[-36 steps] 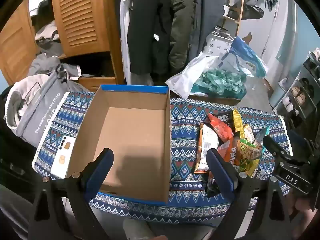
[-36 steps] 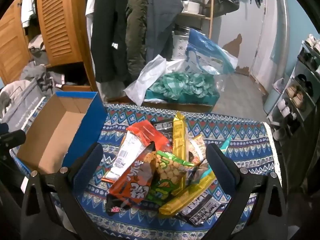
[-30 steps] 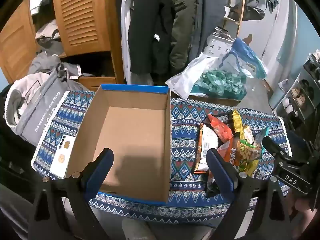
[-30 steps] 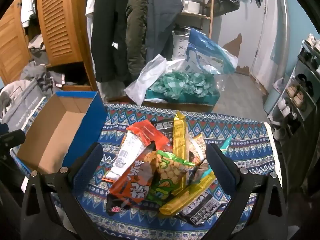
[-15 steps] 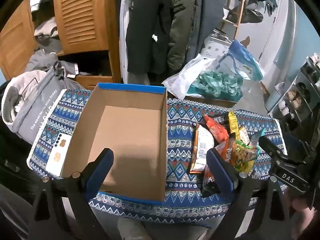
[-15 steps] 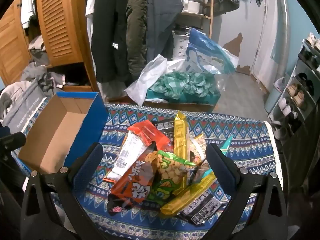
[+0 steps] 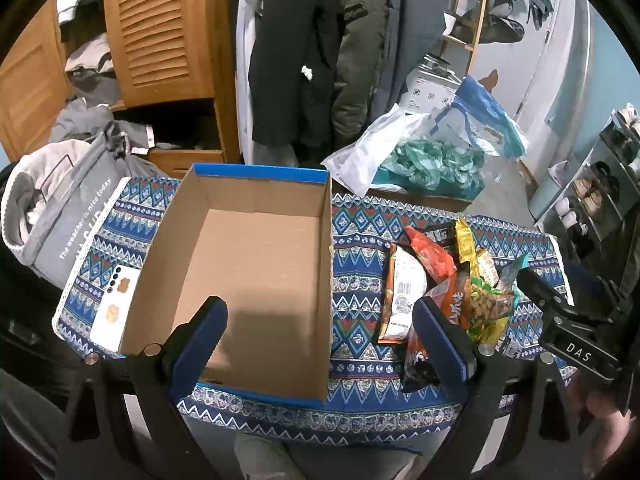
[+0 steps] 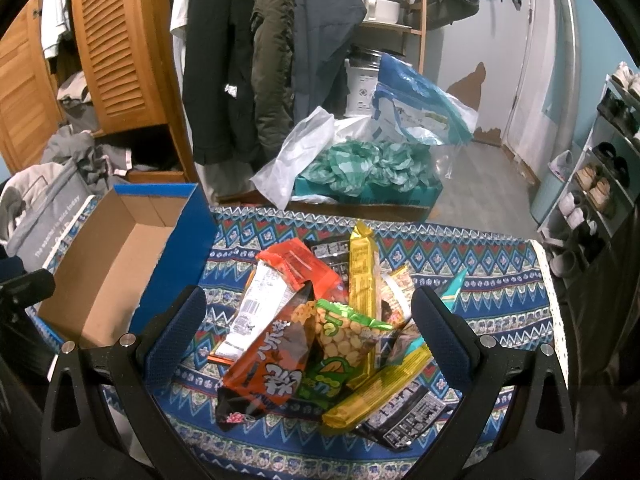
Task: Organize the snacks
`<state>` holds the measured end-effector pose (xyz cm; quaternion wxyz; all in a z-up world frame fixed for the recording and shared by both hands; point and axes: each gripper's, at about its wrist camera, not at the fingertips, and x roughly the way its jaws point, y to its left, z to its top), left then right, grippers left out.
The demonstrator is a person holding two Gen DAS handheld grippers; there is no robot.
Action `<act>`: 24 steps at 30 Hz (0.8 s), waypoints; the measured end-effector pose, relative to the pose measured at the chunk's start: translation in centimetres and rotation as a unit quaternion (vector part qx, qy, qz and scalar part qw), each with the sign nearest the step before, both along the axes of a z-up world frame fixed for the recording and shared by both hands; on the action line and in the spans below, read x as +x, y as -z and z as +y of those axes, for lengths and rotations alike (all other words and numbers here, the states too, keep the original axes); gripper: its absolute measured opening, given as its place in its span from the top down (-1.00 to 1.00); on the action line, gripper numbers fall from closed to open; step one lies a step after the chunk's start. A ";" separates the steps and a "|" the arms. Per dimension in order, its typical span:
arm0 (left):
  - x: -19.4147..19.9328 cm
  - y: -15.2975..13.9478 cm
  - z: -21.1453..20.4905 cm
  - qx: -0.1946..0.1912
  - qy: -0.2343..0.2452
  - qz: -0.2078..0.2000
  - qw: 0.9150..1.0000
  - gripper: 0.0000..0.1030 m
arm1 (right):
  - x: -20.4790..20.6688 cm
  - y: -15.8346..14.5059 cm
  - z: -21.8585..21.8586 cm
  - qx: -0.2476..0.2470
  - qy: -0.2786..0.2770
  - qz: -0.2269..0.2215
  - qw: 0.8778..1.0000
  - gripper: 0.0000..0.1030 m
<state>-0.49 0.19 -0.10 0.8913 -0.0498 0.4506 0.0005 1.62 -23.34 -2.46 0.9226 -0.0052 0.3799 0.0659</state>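
One open blue-sided cardboard box (image 7: 256,264) sits left on the patterned blue tablecloth (image 8: 500,280), long axis running away from me. Roughly eight crinkled foil snack packets (image 8: 320,332) overlap in one pile to its right. My left gripper (image 7: 320,344) and right gripper (image 8: 308,340) gape wide, holding nothing.

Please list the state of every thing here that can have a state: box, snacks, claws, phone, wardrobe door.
Cardboard box: open, empty.
Snack packets: sealed, piled beside the box.
Left claw: open, holding nothing.
Right claw: open, holding nothing.
Phone: face down.
Wardrobe door: open.
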 end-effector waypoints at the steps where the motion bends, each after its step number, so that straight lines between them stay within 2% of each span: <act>1: 0.1 0.2 0.0 0.000 0.001 0.001 1.000 -0.84 | 0.0 0.0 0.0 0.000 0.000 0.000 1.000 -0.95; 24: 0.0 0.4 -0.2 -0.003 0.007 0.006 1.000 -0.84 | -0.1 0.2 -0.1 0.004 0.000 0.003 1.000 -0.95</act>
